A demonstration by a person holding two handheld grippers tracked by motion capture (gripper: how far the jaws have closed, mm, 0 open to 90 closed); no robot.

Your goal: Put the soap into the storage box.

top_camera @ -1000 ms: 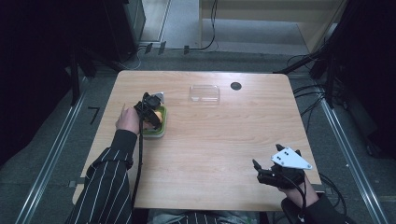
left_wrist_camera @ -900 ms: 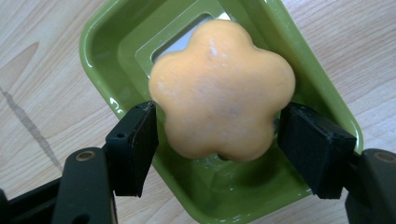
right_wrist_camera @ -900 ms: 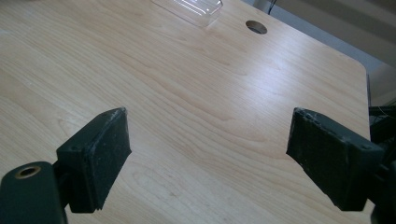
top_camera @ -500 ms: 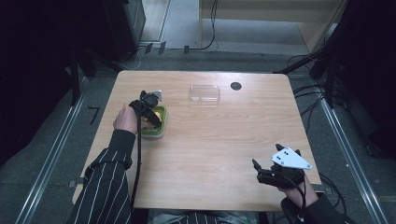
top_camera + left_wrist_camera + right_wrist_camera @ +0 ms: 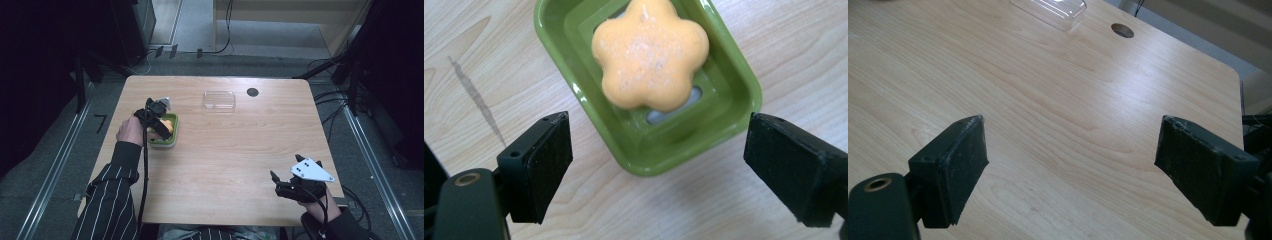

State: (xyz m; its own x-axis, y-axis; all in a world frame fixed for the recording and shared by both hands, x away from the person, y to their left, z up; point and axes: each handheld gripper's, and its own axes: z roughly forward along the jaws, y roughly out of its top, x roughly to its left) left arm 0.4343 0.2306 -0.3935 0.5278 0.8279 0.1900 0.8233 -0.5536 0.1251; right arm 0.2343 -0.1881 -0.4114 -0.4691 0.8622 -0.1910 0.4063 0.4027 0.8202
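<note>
While my left gripper (image 5: 656,165) straddles green dish (image 5: 724,75) wide | risk: jaw tips dish, soap (image 5: 649,52) slides | right gripper (image 5: 1070,170) wide, idle at 5 o'clock.

Bare table (image 5: 235,150) lies open between the green dish (image 5: 170,131) and clear lid (image 5: 219,99).

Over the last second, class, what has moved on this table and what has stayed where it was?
Little has changed. The left gripper has drifted slightly toward the table's left edge above the green soap dish, jaws open, gripping nothing; the orange flower-shaped soap lies in the dish as before. The right gripper, also open, the clear plastic lid and the dish have not moved.
</note>
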